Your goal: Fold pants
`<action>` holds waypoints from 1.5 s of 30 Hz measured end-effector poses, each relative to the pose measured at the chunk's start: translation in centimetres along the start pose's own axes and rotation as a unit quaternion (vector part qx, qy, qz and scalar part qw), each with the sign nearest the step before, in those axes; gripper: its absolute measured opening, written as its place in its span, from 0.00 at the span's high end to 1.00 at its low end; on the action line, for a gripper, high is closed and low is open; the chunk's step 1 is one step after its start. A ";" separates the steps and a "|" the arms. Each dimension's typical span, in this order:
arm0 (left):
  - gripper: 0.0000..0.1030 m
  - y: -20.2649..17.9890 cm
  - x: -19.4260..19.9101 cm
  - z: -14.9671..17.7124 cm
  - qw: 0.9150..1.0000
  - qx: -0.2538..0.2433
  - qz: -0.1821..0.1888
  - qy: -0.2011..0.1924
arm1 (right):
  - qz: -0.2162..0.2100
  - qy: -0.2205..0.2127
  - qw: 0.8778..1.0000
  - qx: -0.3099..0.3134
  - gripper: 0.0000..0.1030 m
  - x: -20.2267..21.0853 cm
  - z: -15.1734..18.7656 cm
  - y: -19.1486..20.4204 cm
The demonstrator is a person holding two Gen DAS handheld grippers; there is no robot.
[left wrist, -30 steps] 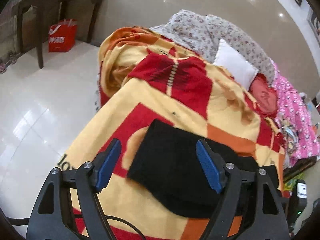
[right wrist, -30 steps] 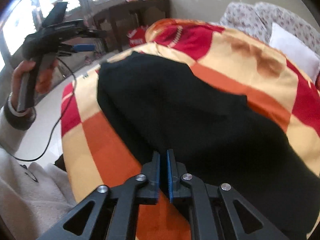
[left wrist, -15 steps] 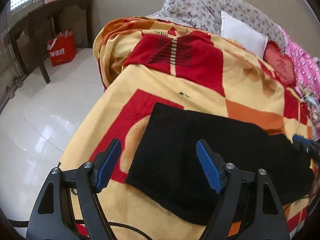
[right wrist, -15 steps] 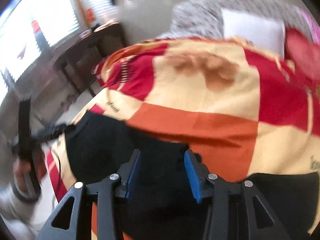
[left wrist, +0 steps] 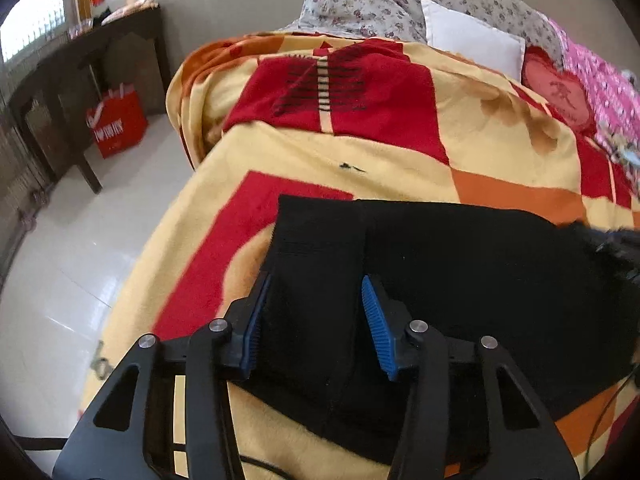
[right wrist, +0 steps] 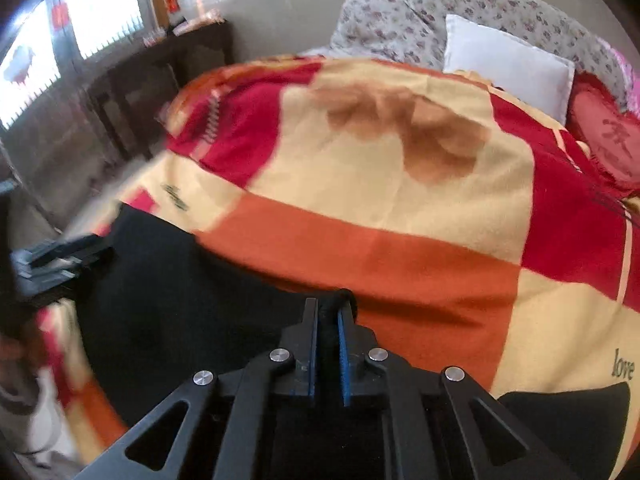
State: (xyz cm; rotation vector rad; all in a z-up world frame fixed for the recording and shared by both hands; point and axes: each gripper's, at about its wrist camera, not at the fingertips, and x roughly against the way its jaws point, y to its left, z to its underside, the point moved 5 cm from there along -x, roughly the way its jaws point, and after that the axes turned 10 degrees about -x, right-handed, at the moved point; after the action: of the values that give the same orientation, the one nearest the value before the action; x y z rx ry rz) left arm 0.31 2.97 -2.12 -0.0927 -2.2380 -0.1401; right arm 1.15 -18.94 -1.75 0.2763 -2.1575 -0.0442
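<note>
Item: black pants point(left wrist: 460, 280), laid flat across the near end of a red, orange and yellow blanket point(left wrist: 400, 168) on a bed, one end toward the floor side.

Left gripper point(left wrist: 316, 320): fingers set partly apart, astride the pants' near end; cloth lies between the blue pads point(left wrist: 378, 336) but is not pinched.

Right gripper point(right wrist: 328, 344): fingers drawn narrow, a small bunch of black cloth clamped between them at the pants' far edge.

Risks, as judged: only a thin bunch is held on the right, so it could slip out under a pull; if the left closes on a single layer, the fold may be dragged crooked; the blanket could be caught along with the pants.

Changes noted: half a second ago the left fingers were held wide and higher above the cloth, and the right fingers were apart; both have since narrowed, the right onto cloth.
</note>
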 end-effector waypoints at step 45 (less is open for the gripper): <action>0.41 -14.9 3.8 -1.4 0.991 -0.089 0.100 -0.027 | 0.021 -0.106 0.935 -0.338 0.58 14.7 15.6 -17.4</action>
State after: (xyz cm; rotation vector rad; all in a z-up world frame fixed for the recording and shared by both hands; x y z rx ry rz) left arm -2.68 -11.87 0.69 -0.4203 -2.2502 -0.2302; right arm -16.47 -40.17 -1.09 -0.1834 -2.2124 -0.8075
